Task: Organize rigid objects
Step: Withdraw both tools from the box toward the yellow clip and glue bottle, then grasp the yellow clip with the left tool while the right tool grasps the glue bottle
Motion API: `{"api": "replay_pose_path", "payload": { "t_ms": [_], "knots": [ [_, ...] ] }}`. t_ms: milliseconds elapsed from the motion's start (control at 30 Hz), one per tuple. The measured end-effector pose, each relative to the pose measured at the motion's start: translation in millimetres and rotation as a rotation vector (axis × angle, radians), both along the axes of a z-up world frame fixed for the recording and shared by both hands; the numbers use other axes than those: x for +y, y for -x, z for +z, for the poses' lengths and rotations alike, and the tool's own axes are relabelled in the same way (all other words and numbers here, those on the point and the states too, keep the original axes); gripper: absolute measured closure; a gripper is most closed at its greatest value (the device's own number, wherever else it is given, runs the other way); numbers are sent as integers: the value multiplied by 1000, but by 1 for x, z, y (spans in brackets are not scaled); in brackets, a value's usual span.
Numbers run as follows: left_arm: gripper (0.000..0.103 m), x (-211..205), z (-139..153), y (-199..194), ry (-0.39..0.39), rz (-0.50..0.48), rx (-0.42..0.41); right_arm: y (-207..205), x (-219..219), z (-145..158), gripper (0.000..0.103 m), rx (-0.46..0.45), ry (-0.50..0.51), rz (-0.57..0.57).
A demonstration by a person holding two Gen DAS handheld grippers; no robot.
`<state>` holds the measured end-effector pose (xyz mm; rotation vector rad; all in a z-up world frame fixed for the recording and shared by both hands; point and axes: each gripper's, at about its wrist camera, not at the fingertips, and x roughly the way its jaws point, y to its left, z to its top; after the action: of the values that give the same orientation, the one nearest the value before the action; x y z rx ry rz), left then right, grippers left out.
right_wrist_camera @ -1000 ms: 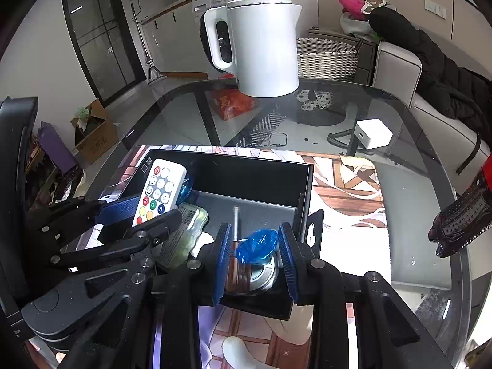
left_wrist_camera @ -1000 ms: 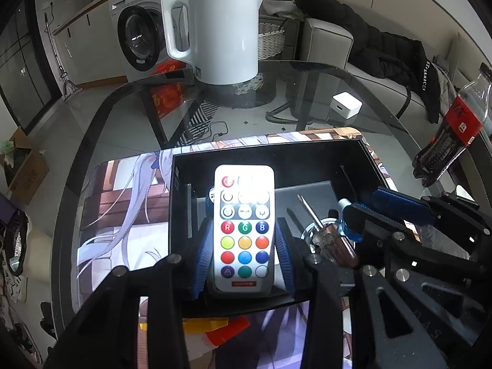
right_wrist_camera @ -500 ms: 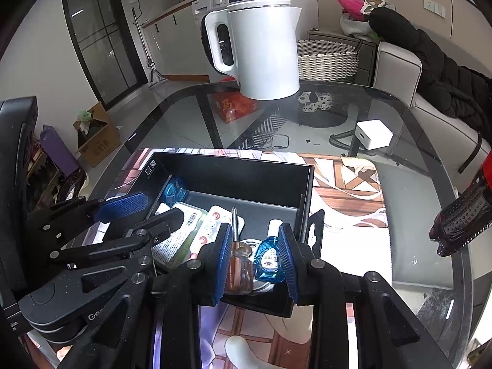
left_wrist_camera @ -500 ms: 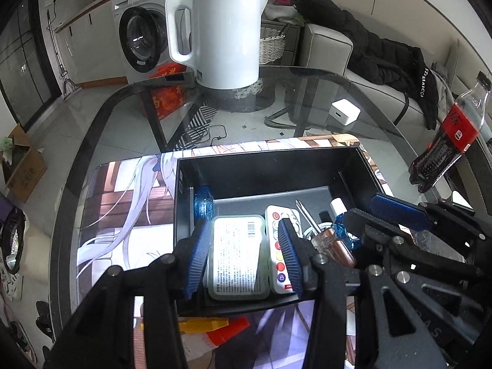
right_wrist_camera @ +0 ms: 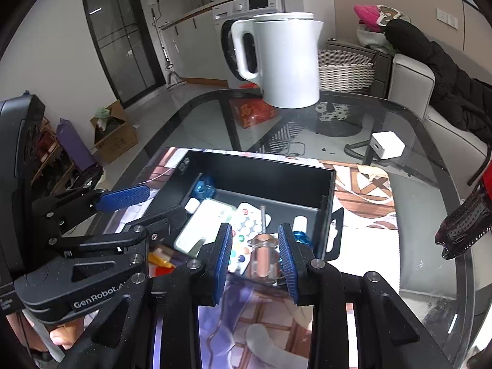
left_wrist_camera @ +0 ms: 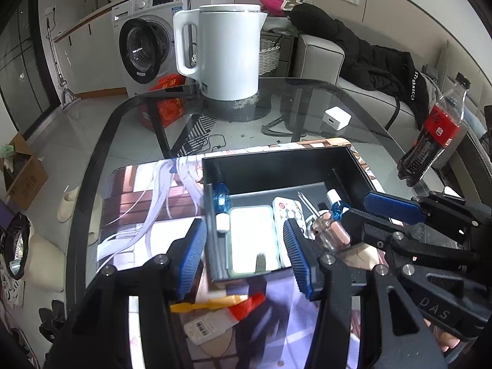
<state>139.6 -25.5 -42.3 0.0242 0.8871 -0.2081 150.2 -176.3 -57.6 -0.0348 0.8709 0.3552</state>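
Note:
A black box (left_wrist_camera: 276, 166) (right_wrist_camera: 261, 172) sits on a printed mat. Inside lie a pale green tin (left_wrist_camera: 253, 240) (right_wrist_camera: 203, 224), a white remote with coloured buttons (left_wrist_camera: 287, 212) (right_wrist_camera: 243, 240), a screwdriver with a clear handle (left_wrist_camera: 330, 235) (right_wrist_camera: 263, 255) and two blue correction tapes (left_wrist_camera: 222, 198) (right_wrist_camera: 204, 187). My left gripper (left_wrist_camera: 243, 255) is open and empty above the box's near wall. My right gripper (right_wrist_camera: 255, 256) is open and empty above the screwdriver handle. A glue bottle with a red cap (left_wrist_camera: 221, 316) lies on the mat in front of the box.
A white kettle (left_wrist_camera: 224, 55) (right_wrist_camera: 283, 58) stands at the back of the glass table. A white charger (left_wrist_camera: 337, 117) (right_wrist_camera: 387, 144) lies to the right. A cola bottle (left_wrist_camera: 433, 135) stands at the right edge. An orange tool (left_wrist_camera: 203, 304) lies by the glue.
My left gripper let go of the remote, which now lies in the box, then pulled back and opened wider. My right gripper released the blue correction tape into the box and drew back.

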Motion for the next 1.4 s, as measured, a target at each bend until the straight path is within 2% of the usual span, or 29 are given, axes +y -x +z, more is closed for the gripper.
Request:
{"api": "replay_pose_path", "payload": {
  "t_ms": [133,367,667,767,1067,1400],
  "knots": [
    [49,15,2,12,-10,2,-6,14,14,5,72,-11,3,51],
    [48,44,-9,28,-36,9,31,38,51,6,72,-14,15,168],
    [48,71,-34,43,-62,-13,130,48,93,-14,72,55,57,243],
    [48,72,-45,44,-98,-29,159,44,104,-27,72,99,74,245],
    [49,69,-65,35,-162,-89,186,30,98,-61,72,193,97,212],
    [48,35,-72,42,-184,-189,217,30,83,-62,72,206,85,203]
  ]
}}
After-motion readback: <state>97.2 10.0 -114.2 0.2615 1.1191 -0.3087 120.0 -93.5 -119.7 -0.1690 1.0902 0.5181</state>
